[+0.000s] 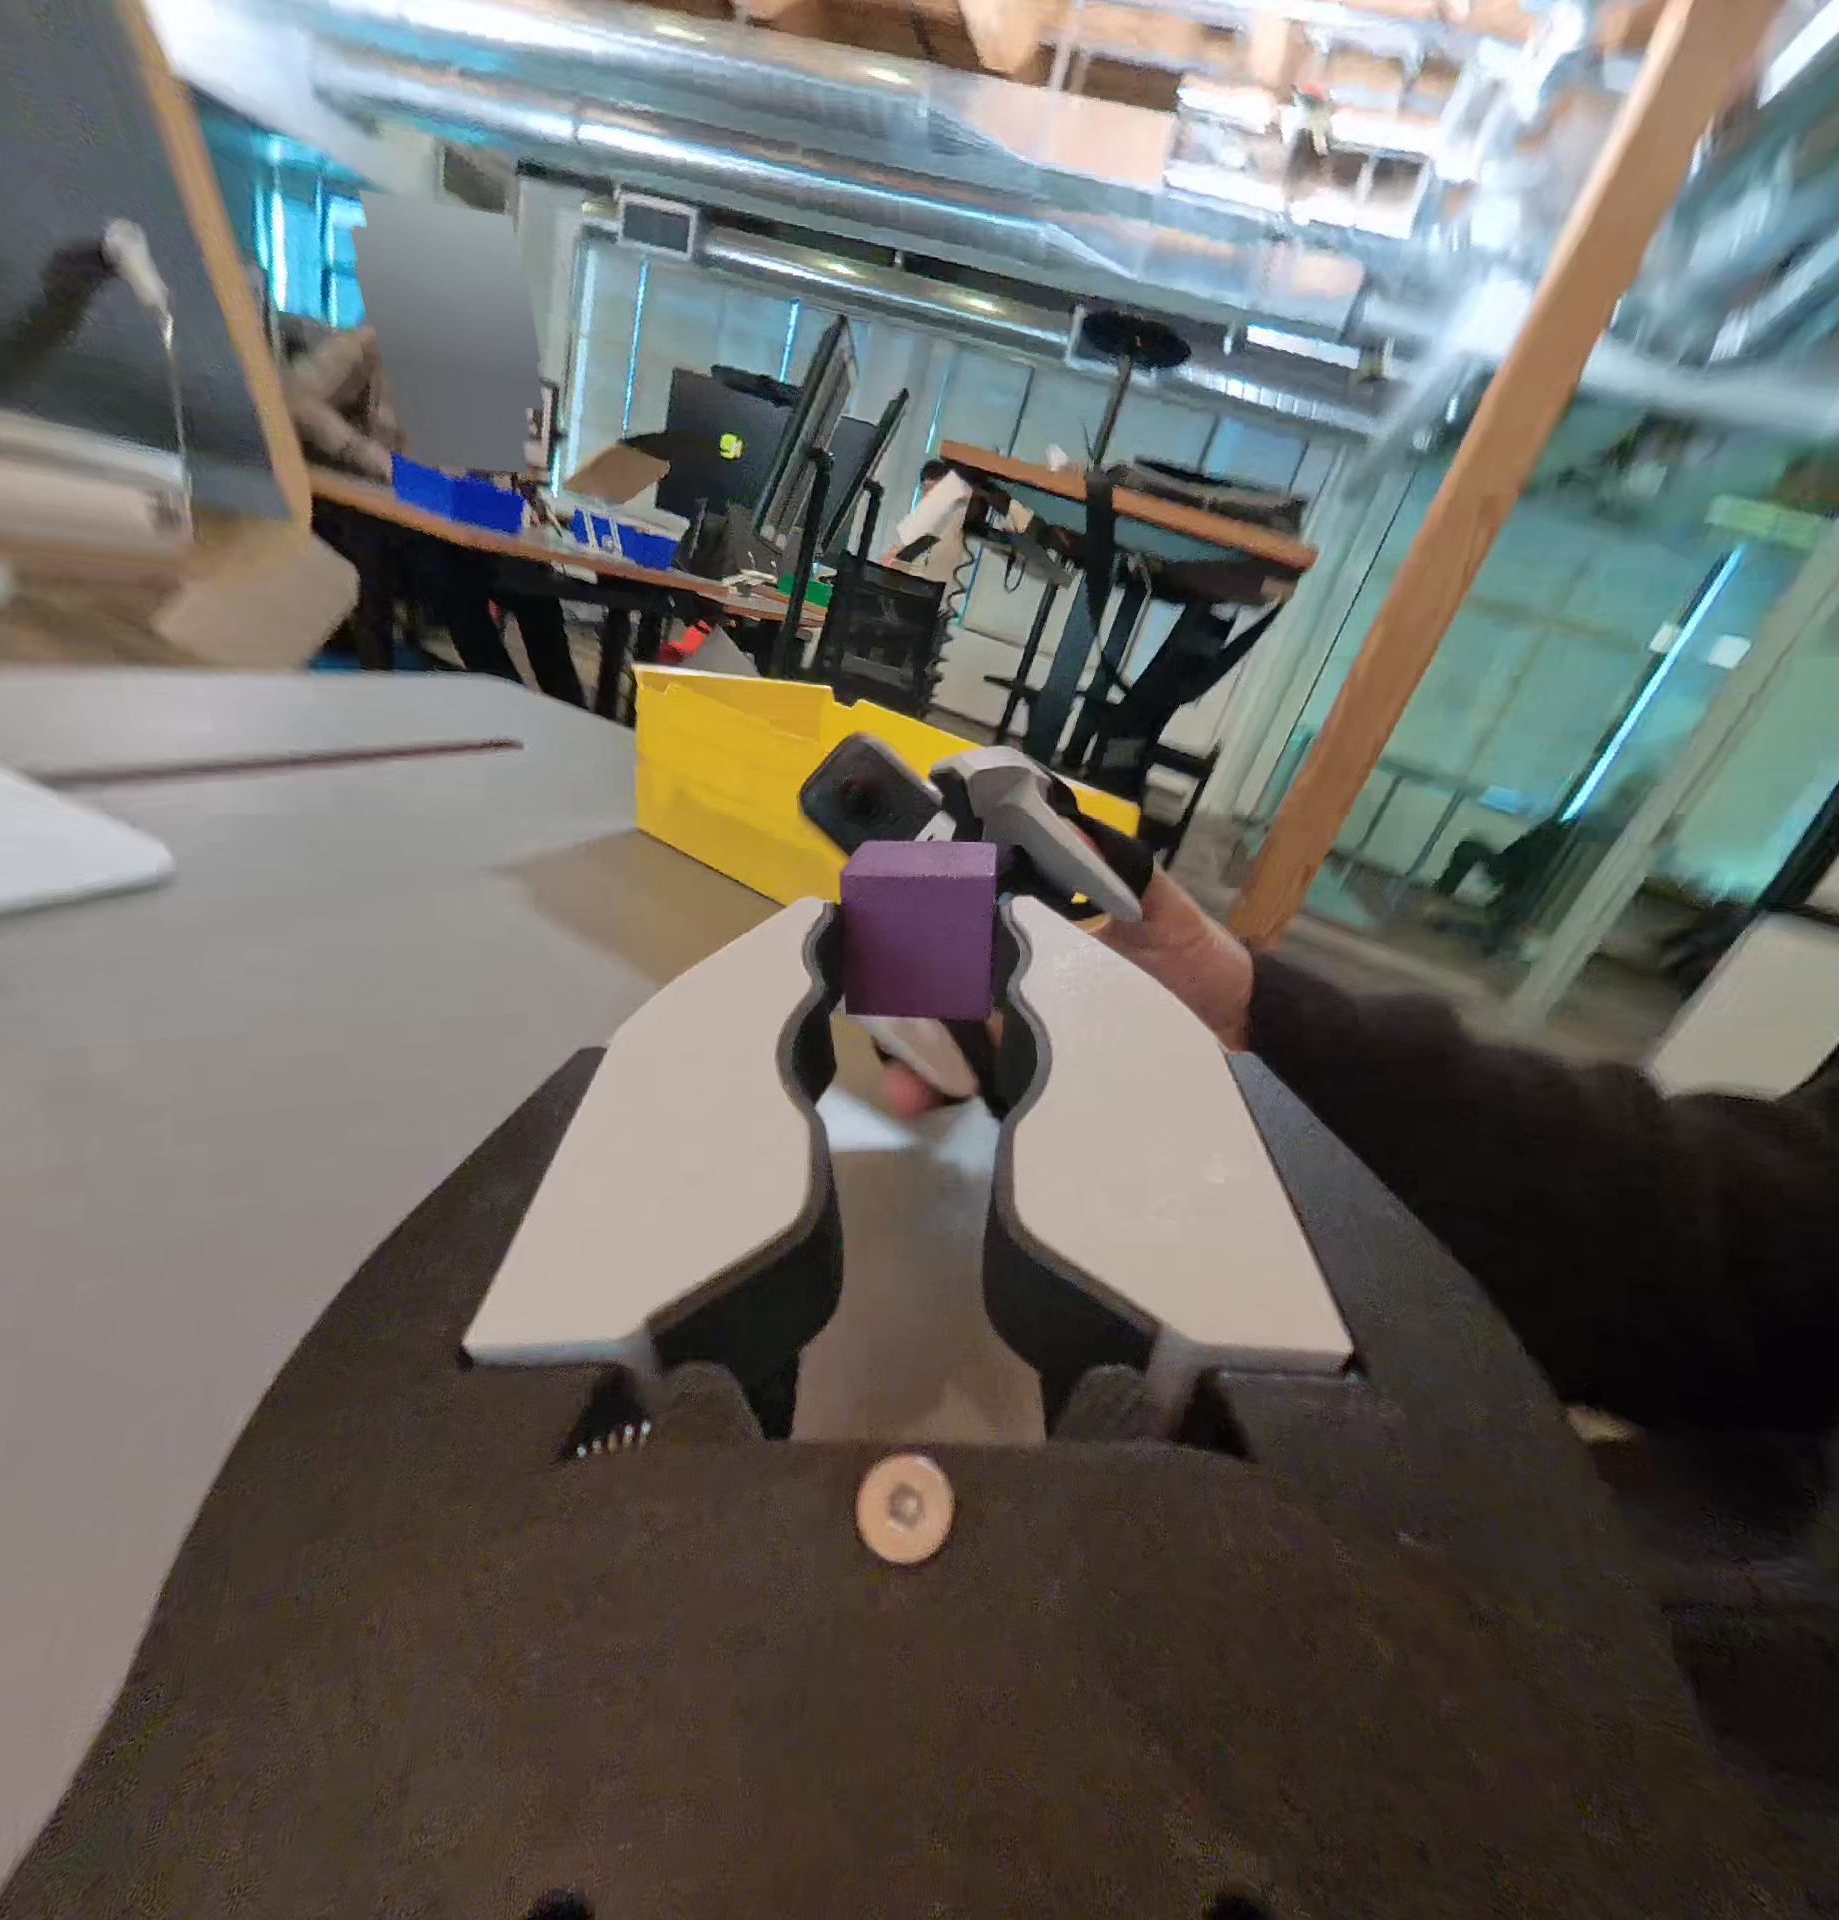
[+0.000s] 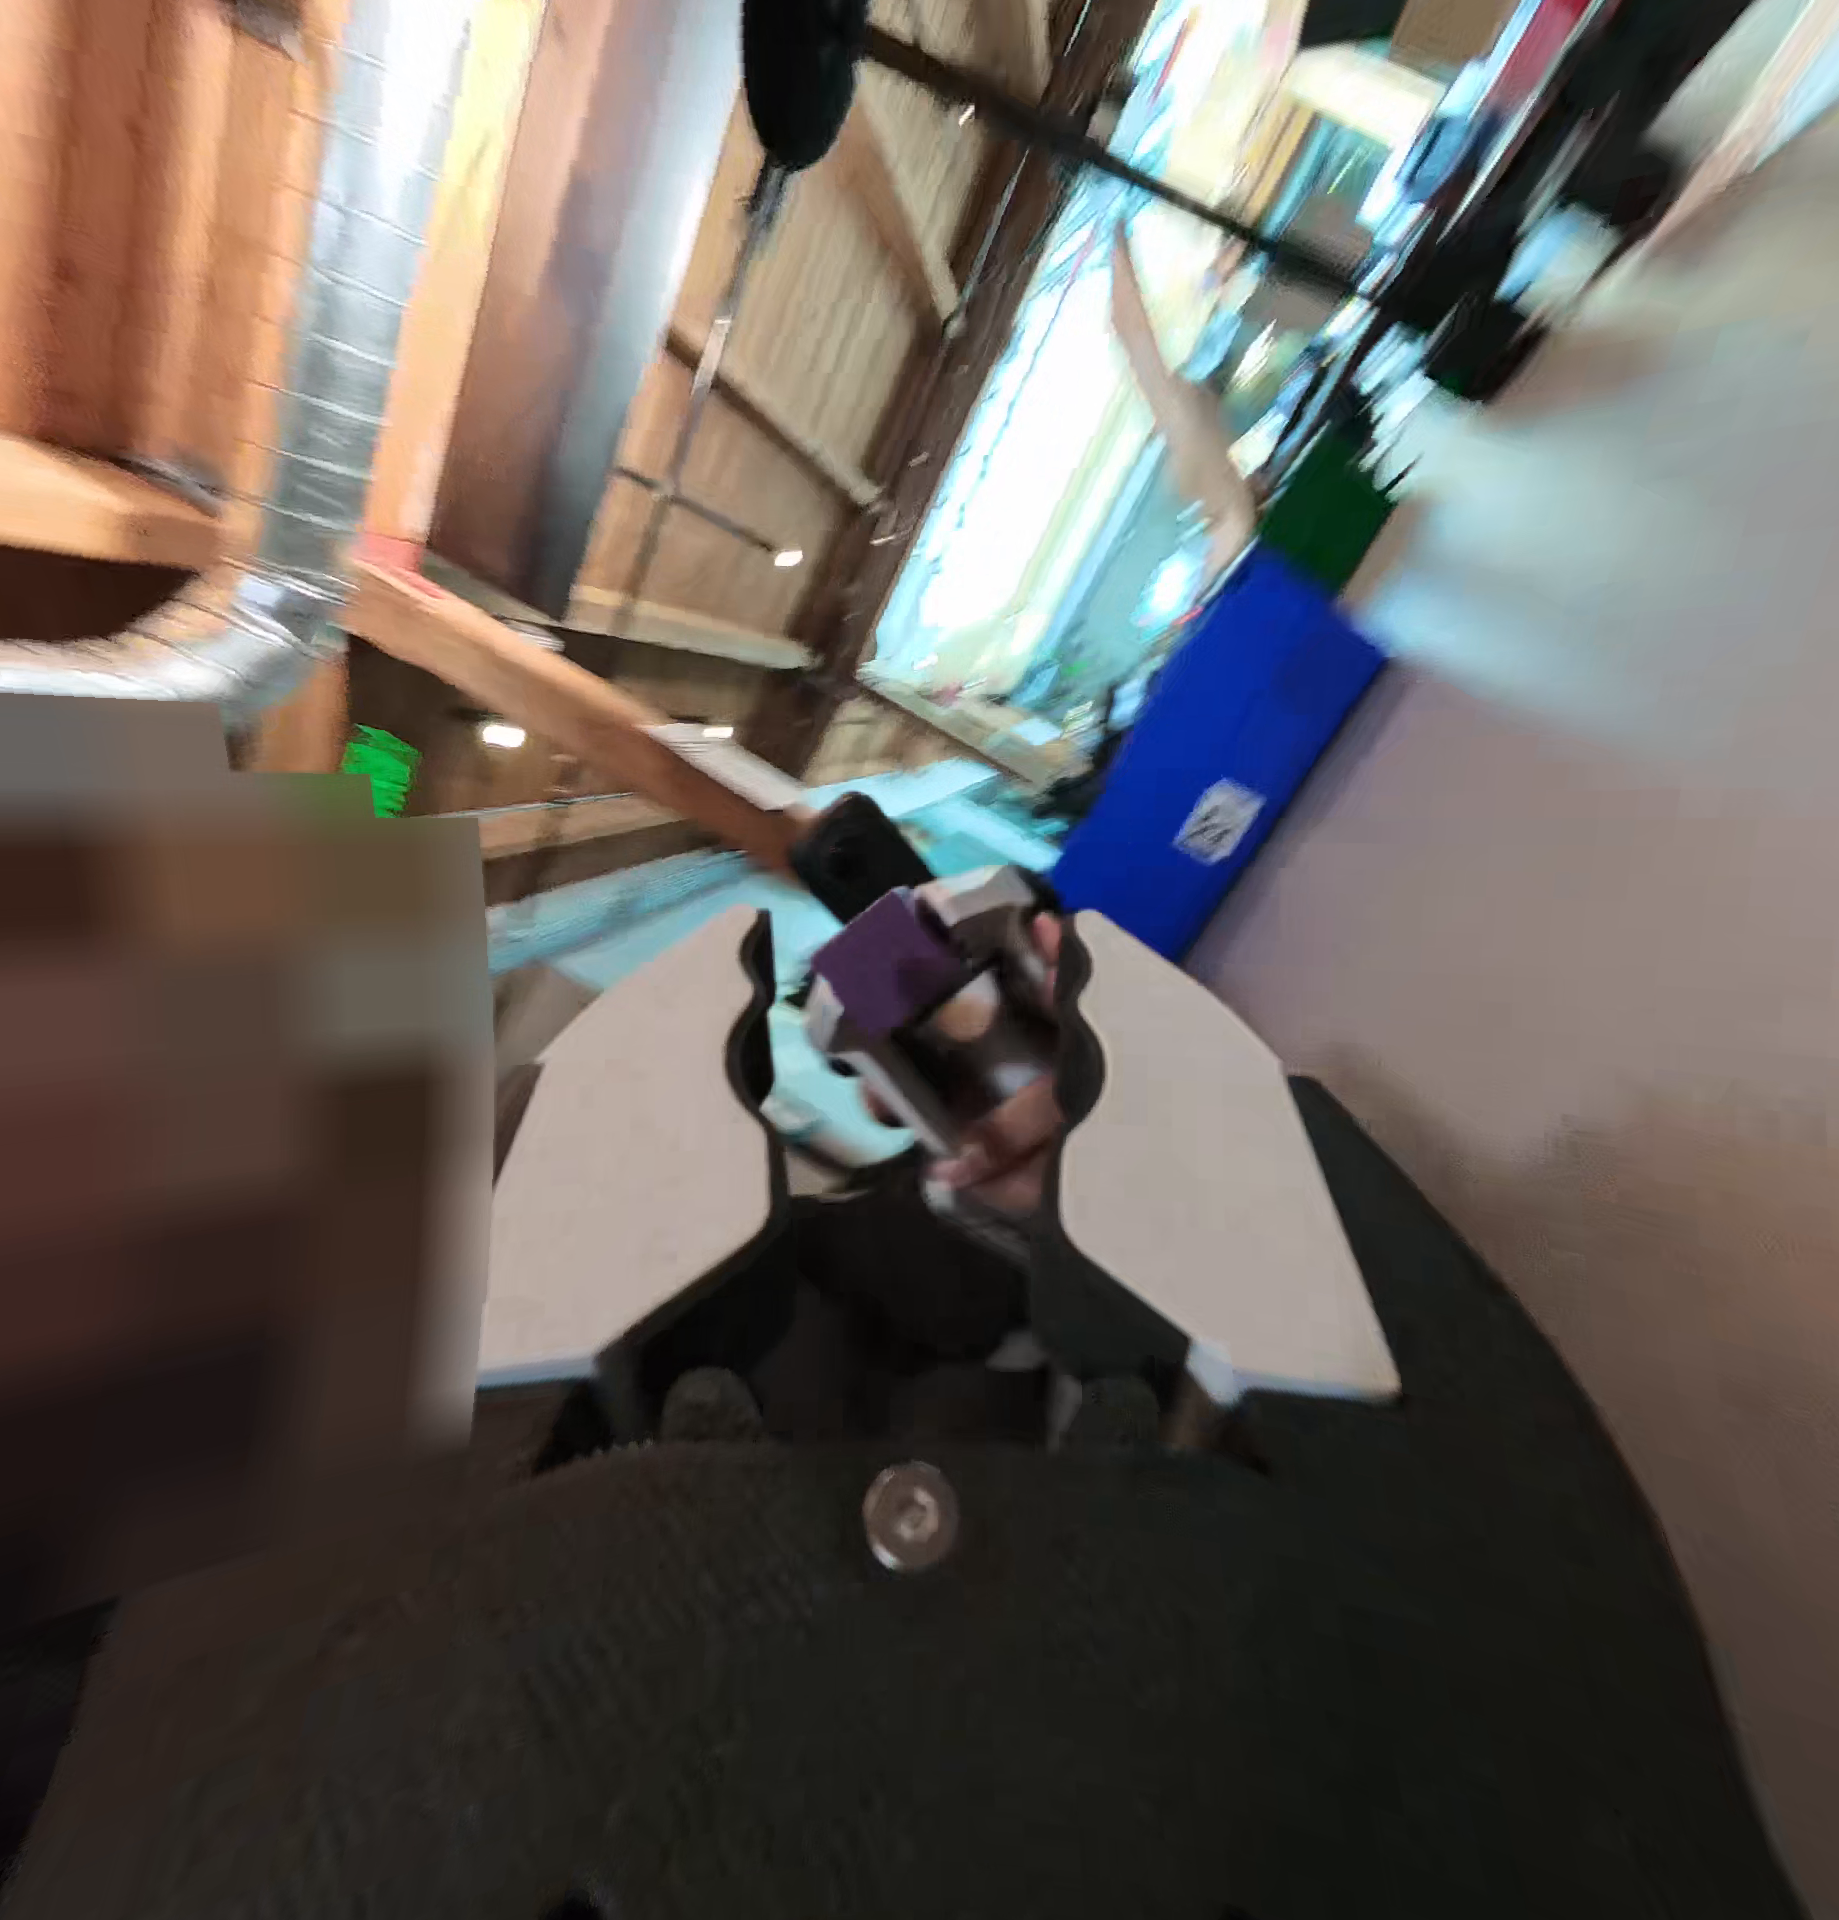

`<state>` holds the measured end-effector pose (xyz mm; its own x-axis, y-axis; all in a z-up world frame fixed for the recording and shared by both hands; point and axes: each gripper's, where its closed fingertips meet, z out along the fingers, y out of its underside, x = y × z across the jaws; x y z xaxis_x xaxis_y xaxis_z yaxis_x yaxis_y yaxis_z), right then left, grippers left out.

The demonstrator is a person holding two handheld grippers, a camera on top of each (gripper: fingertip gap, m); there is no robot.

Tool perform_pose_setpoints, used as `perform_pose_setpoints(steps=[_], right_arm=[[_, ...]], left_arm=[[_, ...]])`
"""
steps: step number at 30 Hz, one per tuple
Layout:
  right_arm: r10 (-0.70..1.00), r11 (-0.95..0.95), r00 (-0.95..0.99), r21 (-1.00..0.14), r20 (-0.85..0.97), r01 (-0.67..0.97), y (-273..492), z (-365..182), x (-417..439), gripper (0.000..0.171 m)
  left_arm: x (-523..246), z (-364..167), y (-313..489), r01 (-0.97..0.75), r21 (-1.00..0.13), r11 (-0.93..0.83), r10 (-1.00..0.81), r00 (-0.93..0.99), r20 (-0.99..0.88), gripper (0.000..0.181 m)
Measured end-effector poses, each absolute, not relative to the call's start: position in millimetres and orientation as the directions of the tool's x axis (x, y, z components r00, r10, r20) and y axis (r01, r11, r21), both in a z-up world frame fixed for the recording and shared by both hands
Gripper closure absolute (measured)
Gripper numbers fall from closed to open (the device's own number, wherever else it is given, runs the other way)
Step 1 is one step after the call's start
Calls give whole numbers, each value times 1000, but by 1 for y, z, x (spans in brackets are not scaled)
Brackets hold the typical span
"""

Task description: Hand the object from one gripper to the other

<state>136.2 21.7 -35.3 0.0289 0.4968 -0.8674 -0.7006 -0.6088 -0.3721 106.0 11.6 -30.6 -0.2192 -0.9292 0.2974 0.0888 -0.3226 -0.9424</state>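
Above a grey table [image 1: 271, 1039], the left gripper [image 1: 917, 935] clamps a purple block [image 1: 917, 930]. Its flat face is toward the camera; no long axis shows. The right gripper [image 2: 915, 977] stands spread apart, facing it.

You have a small purple block [image 1: 920, 928], matte and square-edged, pinched at the very tips of your left gripper [image 1: 917, 940], whose jaws press on its two side faces. It is held up in the air above the grey tabletop [image 1: 271, 1039], sitting level in the left wrist view with one flat face toward the camera and a sliver of its top showing. In your right wrist view the same block [image 2: 884, 966] looks tilted and blurred, seen between the tips of your right gripper [image 2: 915, 971], whose jaws stand spread wider than it and apart from its sides.
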Motion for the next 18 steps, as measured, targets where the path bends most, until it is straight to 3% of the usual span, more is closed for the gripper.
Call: perform_pose_setpoints(steps=[3,6,10,14,18], right_arm=[[583,-422,325,-620,-745,-662,24,-30,145,120],[651,-236,477,-755,-591,-612,20,-13,148,121],[673,-36,686,-939,-277,-343,16,-12,135,118],[646,45,760,-998,66,48,17,-35,112,119],[673,-25,738,-996,49,89,18,-51,102,118]], left_arm=[[106,-35,24,47,-811,-583,-791,-260,554,154],[108,-45,29,-36,-672,-739,-638,-282,717,154],[109,-50,27,-138,-457,-879,-389,-348,853,154],[109,-57,27,-222,-307,-926,-213,-365,906,154],[109,-65,20,-293,-311,-904,-204,-343,917,153]])
